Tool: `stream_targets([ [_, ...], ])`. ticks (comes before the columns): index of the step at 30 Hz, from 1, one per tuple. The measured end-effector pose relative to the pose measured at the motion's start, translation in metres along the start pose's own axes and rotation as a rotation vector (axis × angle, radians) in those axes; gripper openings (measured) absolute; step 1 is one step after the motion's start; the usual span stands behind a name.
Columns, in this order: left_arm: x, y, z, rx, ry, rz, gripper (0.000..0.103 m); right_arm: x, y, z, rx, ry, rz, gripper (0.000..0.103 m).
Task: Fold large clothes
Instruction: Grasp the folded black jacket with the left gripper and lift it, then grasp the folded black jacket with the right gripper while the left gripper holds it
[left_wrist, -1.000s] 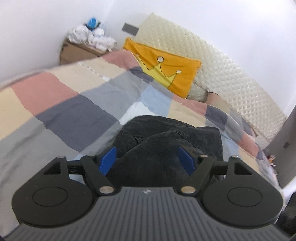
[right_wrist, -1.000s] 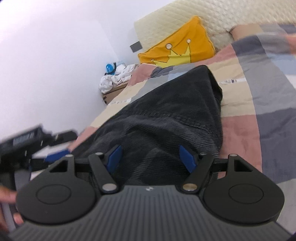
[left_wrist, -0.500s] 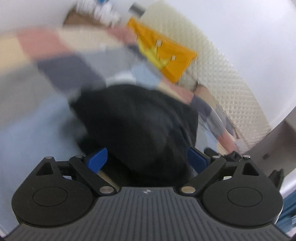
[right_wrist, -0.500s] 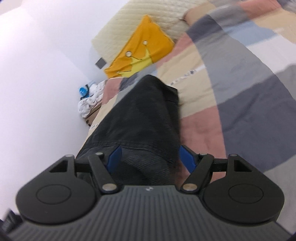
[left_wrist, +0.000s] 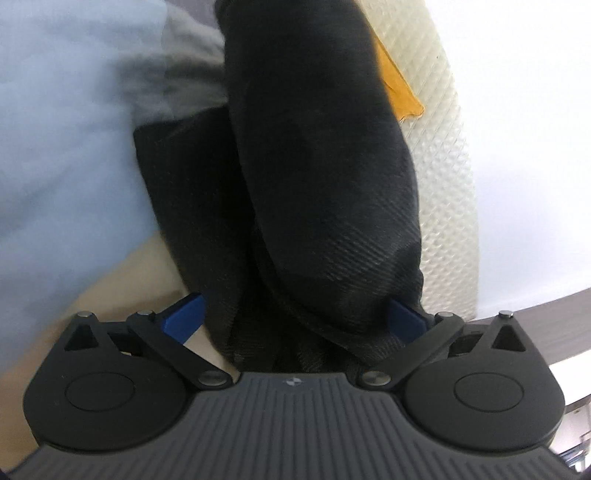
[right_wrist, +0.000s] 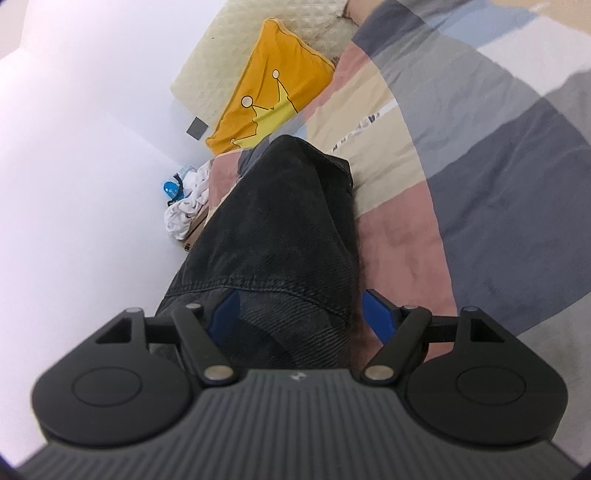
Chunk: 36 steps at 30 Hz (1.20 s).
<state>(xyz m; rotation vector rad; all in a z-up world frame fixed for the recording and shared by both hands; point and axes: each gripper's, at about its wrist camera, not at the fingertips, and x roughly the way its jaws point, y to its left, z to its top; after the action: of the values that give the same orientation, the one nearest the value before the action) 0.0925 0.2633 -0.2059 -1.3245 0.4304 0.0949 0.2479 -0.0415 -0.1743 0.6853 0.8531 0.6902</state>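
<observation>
A large black denim garment (left_wrist: 317, 177) hangs from my left gripper (left_wrist: 295, 317), bunched between the blue pads, which stand fairly wide around the thick cloth. In the right wrist view the same garment (right_wrist: 280, 229) stretches from my right gripper (right_wrist: 299, 314) toward the pillow, its stitched hem lying across the pads. Both grippers hold the cloth lifted above the checked bedspread (right_wrist: 480, 184). How tightly the jaws press is hidden by the fabric.
An orange crown pillow (right_wrist: 273, 96) leans on the quilted cream headboard (right_wrist: 229, 62). A box with white clothes and a blue item (right_wrist: 184, 206) stands by the wall. The headboard (left_wrist: 443, 184) also shows in the left wrist view.
Both grippers have lifted and swung with the garment; the left view tilted steeply so the cloth now hangs in front of it. The right gripper rose and the garment pulled straighter.
</observation>
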Motion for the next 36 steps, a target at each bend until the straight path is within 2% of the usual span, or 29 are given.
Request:
stream_targets([
  [2, 0.002, 0.002, -0.001, -0.003, -0.010, -0.013, 0.103, 0.004, -0.004, 0.003, 0.018, 0.001, 0.010, 0.083],
  [7, 0.001, 0.010, -0.009, -0.025, -0.027, -0.038, 0.103, 0.018, -0.006, 0.010, 0.041, 0.036, 0.029, 0.083],
  [12, -0.003, 0.017, -0.015, -0.021, -0.040, -0.050, 0.102, 0.035, 0.013, -0.004, -0.089, 0.105, 0.007, 0.083],
  [15, -0.002, 0.020, -0.017, -0.032, -0.046, -0.057, 0.096, 0.038, 0.013, -0.010, -0.100, 0.092, -0.006, 0.092],
  [17, -0.006, 0.020, -0.019, -0.035, -0.054, -0.053, 0.088, 0.040, 0.005, -0.008, -0.056, 0.107, 0.014, 0.091],
  [20, -0.014, 0.018, -0.021, -0.037, -0.056, -0.049, 0.085, 0.042, 0.000, -0.006, -0.015, 0.112, 0.029, 0.092],
  [24, -0.019, 0.016, -0.021, -0.033, -0.043, -0.035, 0.092, 0.044, 0.013, -0.012, -0.087, 0.122, 0.019, 0.091],
  [26, -0.024, 0.015, -0.020, -0.040, -0.032, -0.051, 0.100, 0.044, 0.017, -0.015, -0.107, 0.120, 0.012, 0.092],
  [28, -0.029, 0.012, -0.021, -0.032, -0.031, -0.082, 0.103, 0.044, 0.015, -0.017, -0.094, 0.131, 0.015, 0.092],
  [32, -0.033, 0.008, -0.026, -0.014, -0.027, -0.095, 0.103, 0.045, 0.011, -0.022, -0.056, 0.139, 0.020, 0.092],
  [36, -0.030, 0.019, -0.027, -0.083, -0.055, -0.040, 0.103, 0.046, 0.013, -0.025, -0.044, 0.151, 0.024, 0.092],
])
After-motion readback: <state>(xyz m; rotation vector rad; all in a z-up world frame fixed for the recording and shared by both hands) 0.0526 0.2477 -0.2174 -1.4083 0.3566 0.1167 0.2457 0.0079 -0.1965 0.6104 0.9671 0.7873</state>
